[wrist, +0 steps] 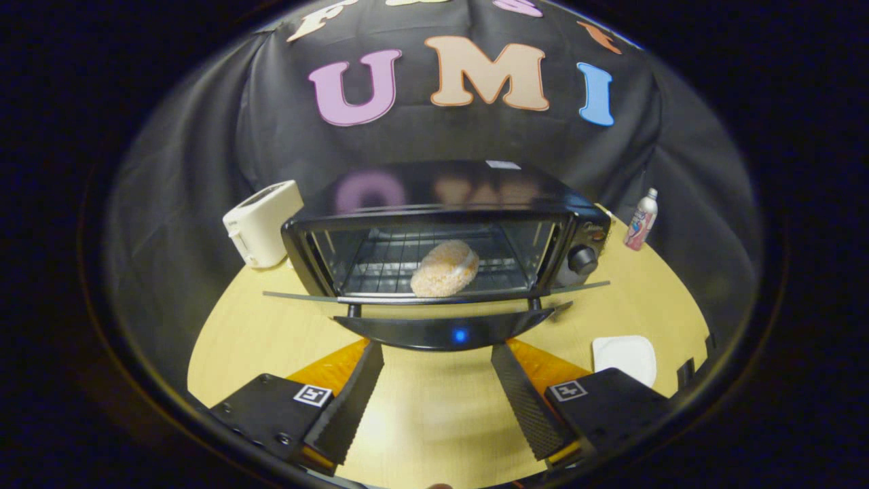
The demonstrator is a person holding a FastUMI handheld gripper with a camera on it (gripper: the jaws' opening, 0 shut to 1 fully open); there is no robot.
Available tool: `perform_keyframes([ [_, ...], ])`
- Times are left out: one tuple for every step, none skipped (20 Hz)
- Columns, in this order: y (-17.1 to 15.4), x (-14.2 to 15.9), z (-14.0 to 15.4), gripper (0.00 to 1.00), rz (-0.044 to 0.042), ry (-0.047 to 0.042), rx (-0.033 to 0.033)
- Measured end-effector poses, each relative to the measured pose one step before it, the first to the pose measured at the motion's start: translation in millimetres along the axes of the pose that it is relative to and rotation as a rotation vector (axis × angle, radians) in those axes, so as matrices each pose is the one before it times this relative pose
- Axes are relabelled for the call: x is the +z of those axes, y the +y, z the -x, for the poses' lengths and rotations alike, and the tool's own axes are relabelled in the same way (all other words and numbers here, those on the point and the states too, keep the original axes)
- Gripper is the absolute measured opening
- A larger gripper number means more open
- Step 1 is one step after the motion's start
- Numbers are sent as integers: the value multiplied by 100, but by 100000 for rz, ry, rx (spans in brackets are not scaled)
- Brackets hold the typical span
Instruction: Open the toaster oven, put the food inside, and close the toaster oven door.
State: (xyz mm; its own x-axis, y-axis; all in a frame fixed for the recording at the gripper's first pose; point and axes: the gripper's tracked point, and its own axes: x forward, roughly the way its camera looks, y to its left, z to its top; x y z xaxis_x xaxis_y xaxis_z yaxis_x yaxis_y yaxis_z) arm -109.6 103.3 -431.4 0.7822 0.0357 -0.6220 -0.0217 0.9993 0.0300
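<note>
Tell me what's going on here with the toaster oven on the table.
A person is working a handheld gripper at a toaster oven on a wooden table. The oven door is folded down open, and a round breaded patty already sits on the rack inside. The gripper's fingers are spread apart and empty, just short of the door's handle edge. The food is in; the door is not yet closed.

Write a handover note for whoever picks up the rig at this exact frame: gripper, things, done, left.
Gripper: open, holding nothing, fingers spread just short of the door handle.
Toaster oven: on the table, door folded down flat.
Food: a round breaded patty on the rack inside.
Done: door opened, food placed.
Left: lift the door shut.
</note>
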Motion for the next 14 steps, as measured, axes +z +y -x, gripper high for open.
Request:
perform_keyframes([
  [340,758,-72,100,-1850,-1505,661],
  [225,762,-180,100,-1555,-1465,453],
  [103,670,-273,100,-1122,-1368,274],
  [158,693,-296,100,-485,-1134,185],
  [178,482,-105,100,168,-720,163],
  [28,596,-101,100,445,-841,-171],
  [89,384,-78,100,401,-802,142],
  [55,412,39,100,170,-619,10],
  [27,316,47,100,191,-553,124],
  [-98,332,215,100,206,-688,-289],
  [-158,278,180,100,384,-745,-192],
  [-183,355,352,100,404,-737,-72],
  [19,670,517,100,303,-1650,598],
  [84,1080,639,100,10,-2288,592],
])
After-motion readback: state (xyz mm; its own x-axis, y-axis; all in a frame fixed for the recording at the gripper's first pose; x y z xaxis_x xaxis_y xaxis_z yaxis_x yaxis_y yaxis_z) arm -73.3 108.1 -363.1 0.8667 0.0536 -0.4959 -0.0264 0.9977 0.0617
